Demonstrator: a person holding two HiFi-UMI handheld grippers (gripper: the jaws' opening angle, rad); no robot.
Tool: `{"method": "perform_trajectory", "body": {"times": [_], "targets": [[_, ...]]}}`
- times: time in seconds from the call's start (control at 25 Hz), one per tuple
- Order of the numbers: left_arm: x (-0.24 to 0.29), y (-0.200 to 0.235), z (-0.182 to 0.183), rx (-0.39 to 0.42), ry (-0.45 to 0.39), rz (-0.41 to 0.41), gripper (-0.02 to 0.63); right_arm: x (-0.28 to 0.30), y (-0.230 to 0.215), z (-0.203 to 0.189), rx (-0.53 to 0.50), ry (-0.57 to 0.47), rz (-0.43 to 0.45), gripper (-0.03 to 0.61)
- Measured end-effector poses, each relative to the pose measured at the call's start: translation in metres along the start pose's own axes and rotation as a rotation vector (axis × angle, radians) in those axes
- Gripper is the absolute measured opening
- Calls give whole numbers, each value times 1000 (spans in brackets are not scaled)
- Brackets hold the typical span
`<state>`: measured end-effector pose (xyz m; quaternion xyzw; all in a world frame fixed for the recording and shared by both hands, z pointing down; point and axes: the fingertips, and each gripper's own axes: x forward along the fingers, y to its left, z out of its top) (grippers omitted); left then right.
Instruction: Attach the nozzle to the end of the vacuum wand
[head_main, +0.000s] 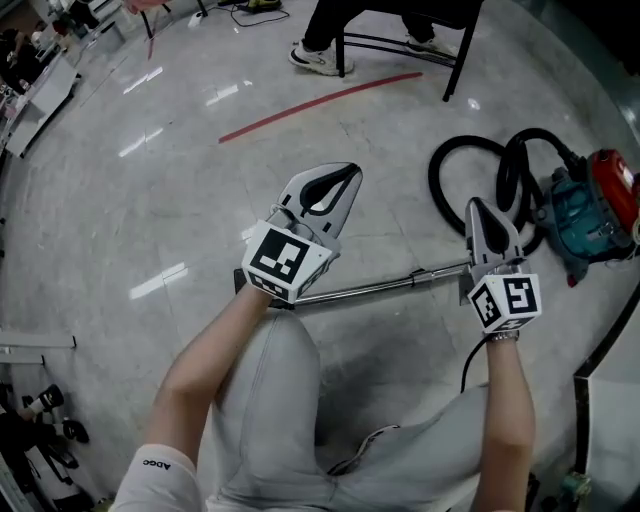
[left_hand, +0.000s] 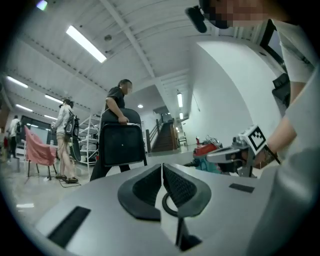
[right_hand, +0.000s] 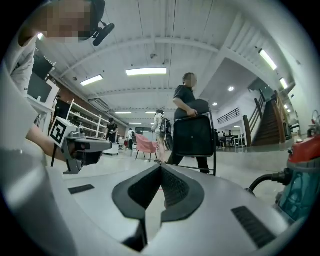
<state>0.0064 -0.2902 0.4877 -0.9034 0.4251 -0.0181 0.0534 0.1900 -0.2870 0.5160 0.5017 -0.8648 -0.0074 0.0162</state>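
Left gripper and right gripper, both with jaws closed on nothing, hung above the silver metal vacuum wand lying on the grey marble floor, its left end hidden, so an unseated nozzle might slip off unnoticed; the only legible print, on grey shorts, read roughly "ADCC".

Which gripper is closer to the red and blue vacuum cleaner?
The right one. The right gripper is up beside the vacuum cleaner, just to its left in the head view. The left gripper is farther left, beyond the right one.
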Motion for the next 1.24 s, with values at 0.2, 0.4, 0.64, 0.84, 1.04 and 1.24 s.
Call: {"method": "perform_trajectory", "body": {"times": [0.2,0.4,0.64,0.84,1.04,1.24], "targets": [[5,-16,-27,-24,51,-44,21,-8,3,-5,-5,15,30,5],[-2,3,-28,-33,35,19,21,-12,-7,-5,2,1,-16,5],[-8,6,-34,-1,55,49,21,-17,-18,-15,20,14,-56,5],[-9,7,-33,3,41,54,21,-17,-13,-12,-14,12,-52,5],[-11,10,-29,34,23,80,21,-18,-13,-14,-17,16,-55,5],[-13,15,-30,39,28,89,21,-15,-13,-11,-14,9,-58,5]]}}
